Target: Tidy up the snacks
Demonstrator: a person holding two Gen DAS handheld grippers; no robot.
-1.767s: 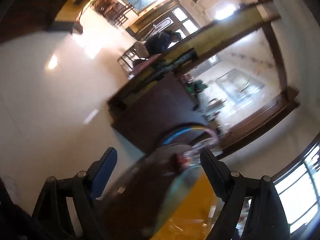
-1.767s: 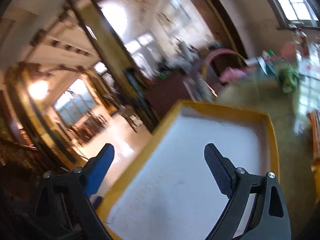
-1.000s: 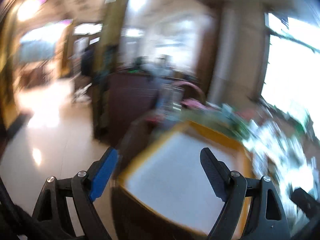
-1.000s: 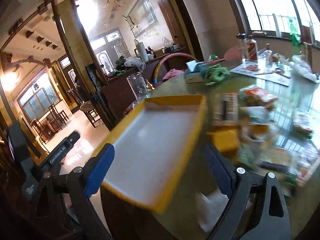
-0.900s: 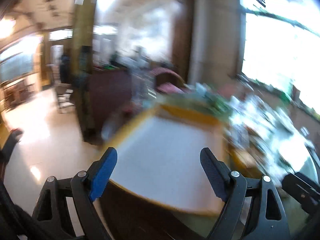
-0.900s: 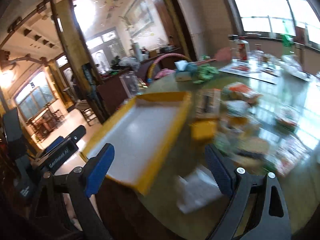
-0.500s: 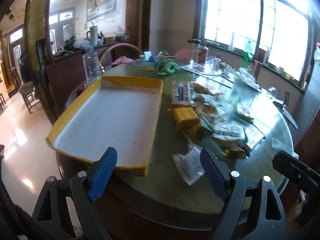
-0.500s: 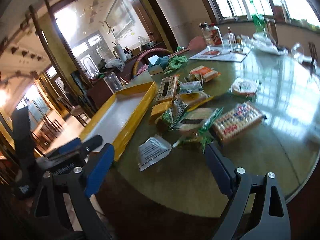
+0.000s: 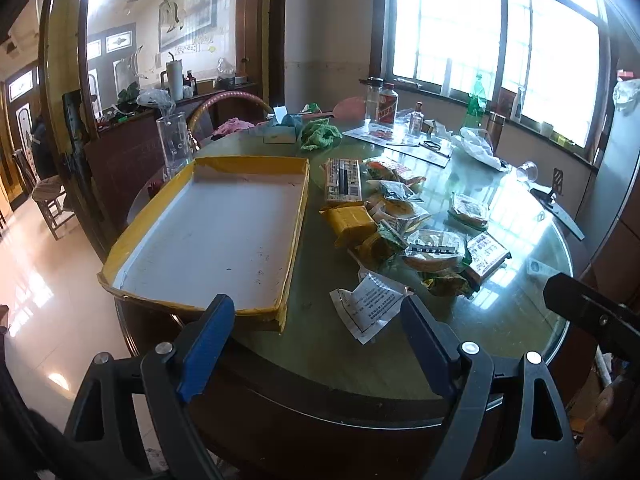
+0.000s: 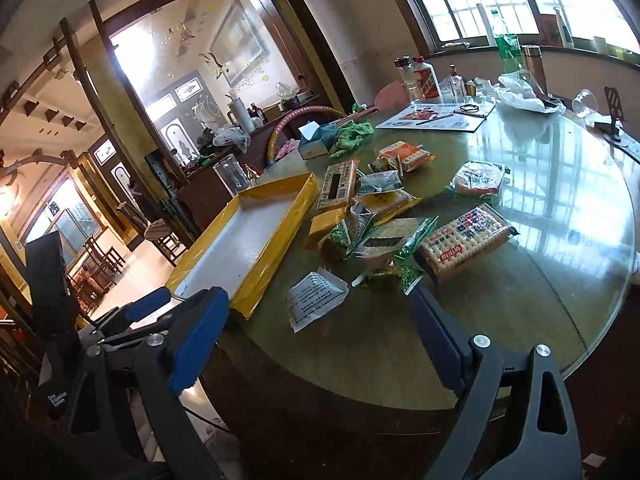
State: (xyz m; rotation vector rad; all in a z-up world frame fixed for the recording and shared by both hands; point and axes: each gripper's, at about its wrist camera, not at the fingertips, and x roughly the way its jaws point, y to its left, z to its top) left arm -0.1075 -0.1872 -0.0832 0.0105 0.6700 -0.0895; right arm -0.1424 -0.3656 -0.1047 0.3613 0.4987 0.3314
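Left gripper [image 9: 316, 332] and right gripper [image 10: 320, 328] hover off the near edge of the round glass-topped counter [image 10: 560, 272], jaws wide apart, holding nothing | yellow-rimmed tray [image 9: 296, 220] lies bare at the counter's left | snack packets [image 10: 384, 224] heaped just beside its right rim | white sachet [image 9: 370, 306] nearest the grippers

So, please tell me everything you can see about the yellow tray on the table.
The yellow tray is a shallow rectangular box, seemingly cardboard wrapped in yellow tape, with low walls and a white, slightly scuffed floor. It holds nothing. It lies flat near the round table's edge, with the snack packets beside it. Its near corners look creased. Neither gripper touches it.
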